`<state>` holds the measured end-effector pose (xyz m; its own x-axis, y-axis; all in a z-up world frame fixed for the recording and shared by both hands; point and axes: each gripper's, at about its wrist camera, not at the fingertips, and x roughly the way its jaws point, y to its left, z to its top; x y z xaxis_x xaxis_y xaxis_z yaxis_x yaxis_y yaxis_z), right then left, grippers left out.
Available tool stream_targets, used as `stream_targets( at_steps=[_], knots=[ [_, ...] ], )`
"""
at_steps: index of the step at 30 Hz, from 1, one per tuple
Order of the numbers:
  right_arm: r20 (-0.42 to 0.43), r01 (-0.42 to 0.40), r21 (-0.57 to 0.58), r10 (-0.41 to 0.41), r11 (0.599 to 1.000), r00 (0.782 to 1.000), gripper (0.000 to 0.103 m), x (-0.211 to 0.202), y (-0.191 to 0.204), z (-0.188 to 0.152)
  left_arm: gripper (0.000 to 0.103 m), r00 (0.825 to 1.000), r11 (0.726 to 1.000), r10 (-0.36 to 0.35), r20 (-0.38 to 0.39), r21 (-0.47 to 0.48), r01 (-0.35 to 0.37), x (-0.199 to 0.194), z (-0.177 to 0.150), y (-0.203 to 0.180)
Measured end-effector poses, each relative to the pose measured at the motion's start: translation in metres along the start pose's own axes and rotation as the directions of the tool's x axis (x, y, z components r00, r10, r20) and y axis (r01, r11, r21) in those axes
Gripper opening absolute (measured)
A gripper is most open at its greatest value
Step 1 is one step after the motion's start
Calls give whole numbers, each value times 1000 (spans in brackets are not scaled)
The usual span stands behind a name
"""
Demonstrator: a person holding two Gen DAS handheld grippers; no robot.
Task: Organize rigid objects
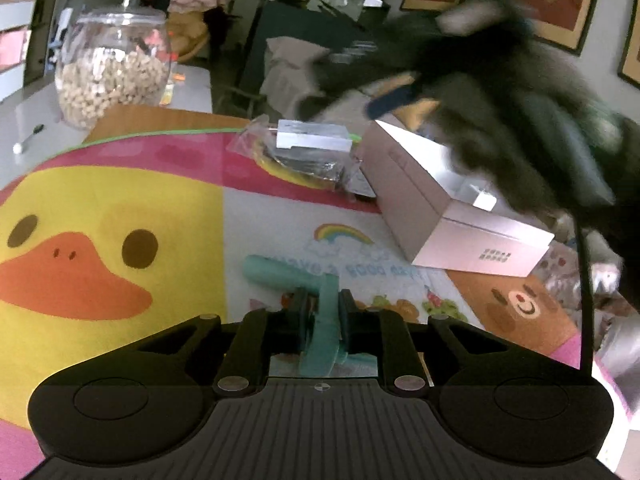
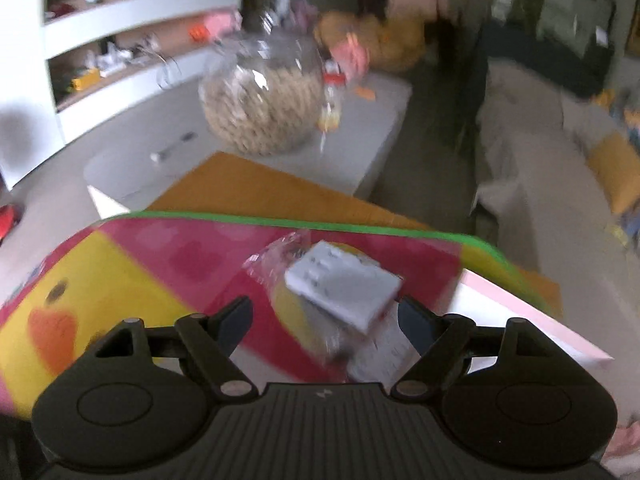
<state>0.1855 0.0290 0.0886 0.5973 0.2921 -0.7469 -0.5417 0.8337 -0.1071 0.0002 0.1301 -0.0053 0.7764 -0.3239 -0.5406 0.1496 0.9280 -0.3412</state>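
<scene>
Spread right claw [image 2: 325,316] above bagged white box [image 2: 344,290] on cartoon mat [image 2: 160,264]

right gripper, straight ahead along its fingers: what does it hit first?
Most likely the small white box in the clear plastic bag, lying on the mat between the open right gripper fingers. Depth is blurred, so hedged.

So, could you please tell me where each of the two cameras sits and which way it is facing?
Left wrist: on the left gripper, facing across the cartoon mat toward the pink box; its fingers pinch a teal tool; the blurred right gripper crosses above.
Right wrist: on the right gripper, open, looking down at a white block in a plastic bag.
Shared: the mat, the bagged white block, the glass jar.
</scene>
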Motion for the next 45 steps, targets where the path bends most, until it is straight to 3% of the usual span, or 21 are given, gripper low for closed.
stream_targets(
  at_steps=[8,10,13,15,22,30,33,35,39,42,45],
  knots=[
    [-133,149,73,-139,986,981,79,88,-13,50,19,1000,999,-21,5,-49,21,-2,0,6],
    [-180,176,57,-163,983,970,55,102,-16,51,19,1000,998,-30,6,-62,30,-2,0,9],
    [-265,168,9,-159,986,951,36,110,-13,45,19,999,995,-38,13,-90,39,-3,0,14],
    [-266,153,-35,-157,988,951,36,103,-5,35,19,999,993,-32,20,-110,34,-4,0,16],
    [-284,-4,-127,-33,992,958,37,55,33,-10,19,997,984,33,69,-174,-20,-13,-2,24],
    [-265,-164,-68,141,984,954,36,-8,43,-67,20,995,975,53,89,-221,-32,-19,-3,31],
    [-171,-135,-117,114,984,979,47,-39,50,-90,21,995,976,48,82,-217,-29,-18,-3,30],
    [-96,-119,-123,108,985,990,48,-56,53,-104,22,996,973,37,77,-231,-19,-16,-3,33],
    [17,-156,-133,160,979,987,60,-87,56,-131,23,997,968,31,76,-249,-11,-15,-2,37],
    [13,-164,-149,168,975,986,61,-96,63,-147,23,996,971,38,77,-238,-19,-16,-4,33],
    [18,-118,-149,122,982,992,64,-96,63,-165,23,996,973,41,75,-231,-22,-16,-4,31]
  ],
)
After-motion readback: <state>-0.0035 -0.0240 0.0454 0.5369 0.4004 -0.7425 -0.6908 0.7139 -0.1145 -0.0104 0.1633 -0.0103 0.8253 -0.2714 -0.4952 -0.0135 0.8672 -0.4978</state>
